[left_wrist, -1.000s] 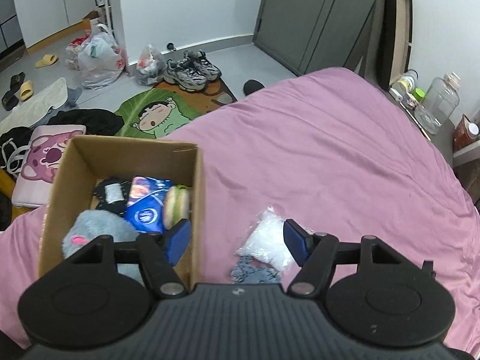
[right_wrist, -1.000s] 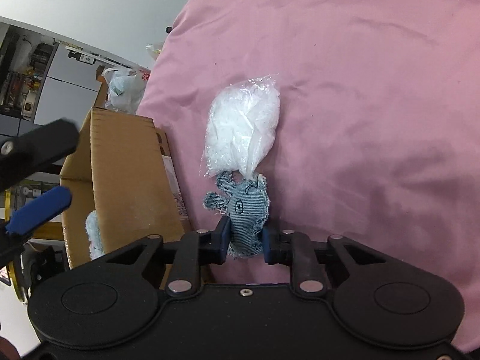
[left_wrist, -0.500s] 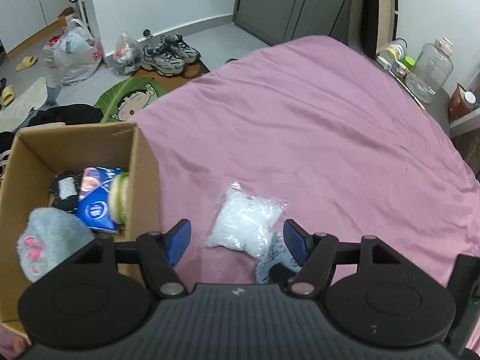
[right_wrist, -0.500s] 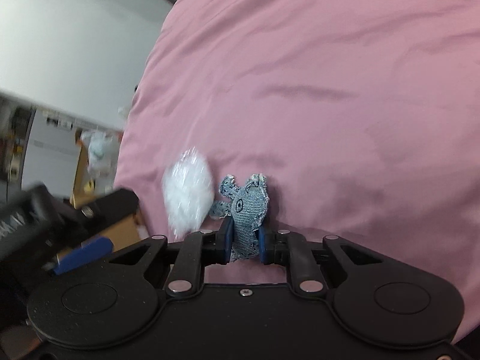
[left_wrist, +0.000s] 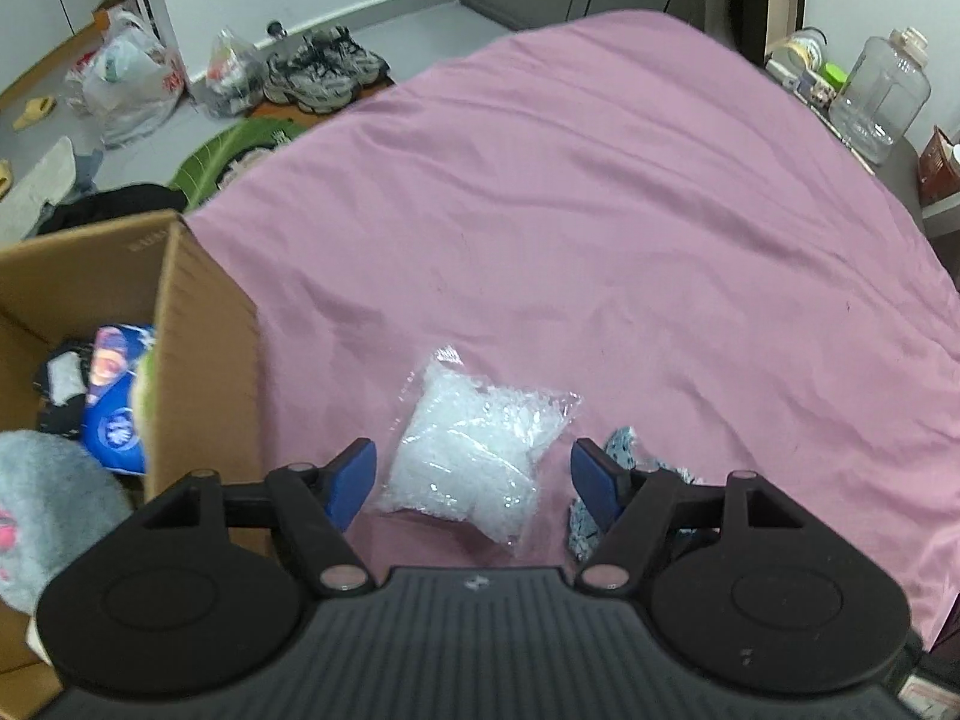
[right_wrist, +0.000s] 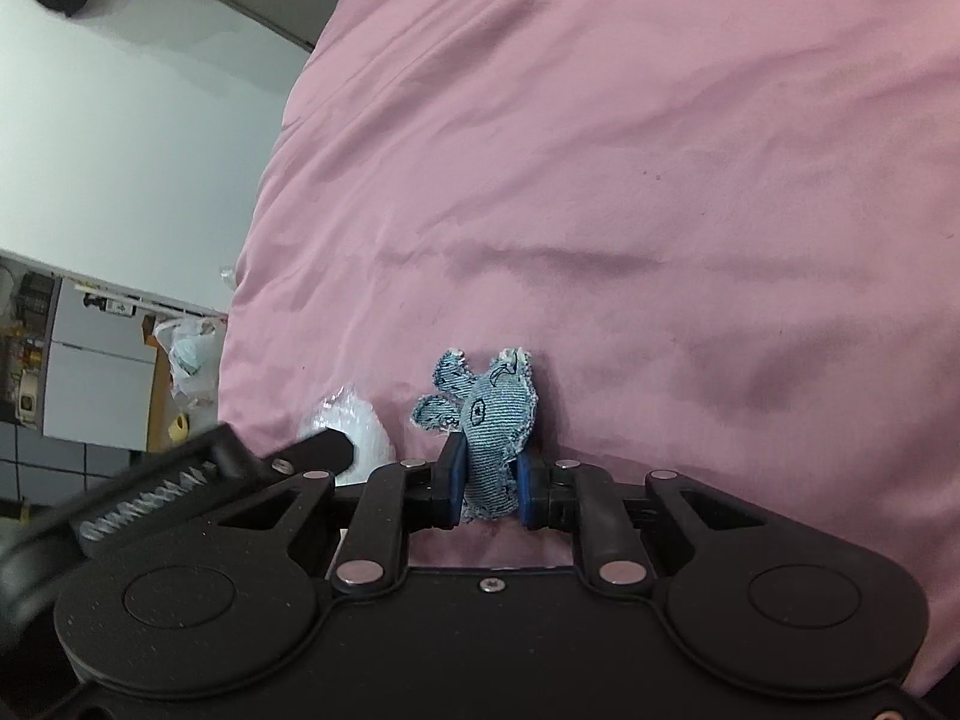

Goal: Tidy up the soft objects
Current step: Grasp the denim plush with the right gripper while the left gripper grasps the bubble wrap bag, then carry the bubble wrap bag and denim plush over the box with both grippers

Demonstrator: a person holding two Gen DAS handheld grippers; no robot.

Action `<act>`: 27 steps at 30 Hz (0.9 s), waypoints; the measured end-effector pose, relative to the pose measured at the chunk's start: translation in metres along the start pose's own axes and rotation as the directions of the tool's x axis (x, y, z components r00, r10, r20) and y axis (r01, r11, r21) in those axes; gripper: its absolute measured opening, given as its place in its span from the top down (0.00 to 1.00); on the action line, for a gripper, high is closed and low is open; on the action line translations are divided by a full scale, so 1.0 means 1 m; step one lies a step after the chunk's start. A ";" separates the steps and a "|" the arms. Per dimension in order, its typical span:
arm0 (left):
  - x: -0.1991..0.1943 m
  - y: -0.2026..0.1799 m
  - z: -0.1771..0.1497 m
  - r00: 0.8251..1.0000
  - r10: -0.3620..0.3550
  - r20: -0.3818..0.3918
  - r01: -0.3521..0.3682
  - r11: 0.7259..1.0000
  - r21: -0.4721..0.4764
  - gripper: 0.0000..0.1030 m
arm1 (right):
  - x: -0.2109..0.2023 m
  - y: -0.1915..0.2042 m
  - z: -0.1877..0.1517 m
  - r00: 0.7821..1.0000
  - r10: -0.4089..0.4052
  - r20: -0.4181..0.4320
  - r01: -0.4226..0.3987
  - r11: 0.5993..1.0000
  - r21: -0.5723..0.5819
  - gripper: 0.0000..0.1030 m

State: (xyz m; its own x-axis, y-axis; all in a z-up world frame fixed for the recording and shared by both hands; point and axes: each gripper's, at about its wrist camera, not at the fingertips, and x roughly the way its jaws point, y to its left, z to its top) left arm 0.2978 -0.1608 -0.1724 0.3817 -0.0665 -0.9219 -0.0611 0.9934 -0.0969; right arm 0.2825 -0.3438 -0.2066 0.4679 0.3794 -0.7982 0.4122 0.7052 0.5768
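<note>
Now swung off the cardboard box point(left_wrist: 204, 324) and centred over the clear plastic bag point(left_wrist: 474, 456), left gripper point(left_wrist: 474, 477) spread wide, the bag lying on the pink bedsheet point(left_wrist: 600, 240) between its blue pads point(left_wrist: 351, 474): probably next for the box. Right gripper point(right_wrist: 489, 480) clamped on the denim toy point(right_wrist: 489, 414), lifted from beside the bag.

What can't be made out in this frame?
- Denim toy: lower half hidden between the right tool's pads; the left wrist view shows only scraps.
- Cardboard box: contents cut by the left edge and its wall.
- Clear bag: contents indistinct; right wrist view has it behind the blurred left tool.
</note>
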 end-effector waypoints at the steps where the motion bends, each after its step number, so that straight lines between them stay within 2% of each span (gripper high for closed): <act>1: 0.003 0.000 0.000 1.000 -0.002 -0.006 0.002 1.000 -0.003 0.31 | -0.001 -0.002 0.001 1.000 0.001 0.001 -0.001 1.000 0.003 0.84; 6: 0.022 0.006 0.002 0.999 0.026 -0.045 -0.027 0.999 -0.021 0.31 | -0.002 -0.002 0.002 1.000 -0.003 0.027 0.004 1.000 -0.014 0.84; 12: 0.027 0.012 0.001 0.999 -0.011 -0.053 0.007 0.997 -0.081 0.32 | 0.000 0.002 0.004 0.999 -0.010 0.043 0.012 0.999 -0.039 0.84; 15: 0.027 0.015 0.001 0.996 -0.054 -0.069 0.045 0.991 -0.126 0.39 | -0.003 0.002 0.003 0.999 -0.013 0.047 0.015 0.999 -0.048 0.84; 20: 0.019 0.015 -0.002 0.995 -0.066 -0.077 0.055 0.989 -0.140 0.57 | -0.010 -0.001 0.002 0.999 0.004 0.047 -0.002 0.999 -0.037 0.84; 27: -0.015 0.017 -0.015 0.996 -0.085 -0.026 0.081 0.989 -0.127 0.59 | -0.030 0.003 -0.003 0.996 -0.012 0.093 0.018 0.998 -0.059 0.84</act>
State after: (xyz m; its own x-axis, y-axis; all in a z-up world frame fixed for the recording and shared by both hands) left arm 0.2772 -0.1448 -0.1657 0.3615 -0.1532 -0.9197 -0.1465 0.9648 -0.2183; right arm 0.2670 -0.3517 -0.1814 0.5339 0.3133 -0.7854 0.3736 0.7458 0.5515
